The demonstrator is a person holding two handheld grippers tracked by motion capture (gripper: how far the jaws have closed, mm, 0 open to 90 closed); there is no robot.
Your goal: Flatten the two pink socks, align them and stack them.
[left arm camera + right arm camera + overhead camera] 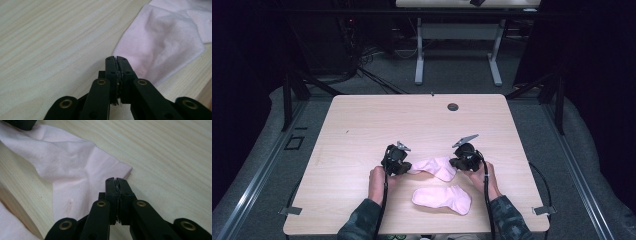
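At the centre of the high view, the left gripper [404, 167] and right gripper [457, 163] have their fingers pinched shut on opposite ends of the far soft pink cotton sock [434, 167], apparently ready for lifting and laying onto the near pink sock [443, 198] on the pale wooden table [362, 130].

A: Where is the high view mounted?
B: Above the person's side, facing forward and down over the whole worktop [362, 120].
A: And the two gripper views?
B: Each rides on its claw, low and close to the wood, looking along the jaws. Both share the farther pink sock [434, 166].
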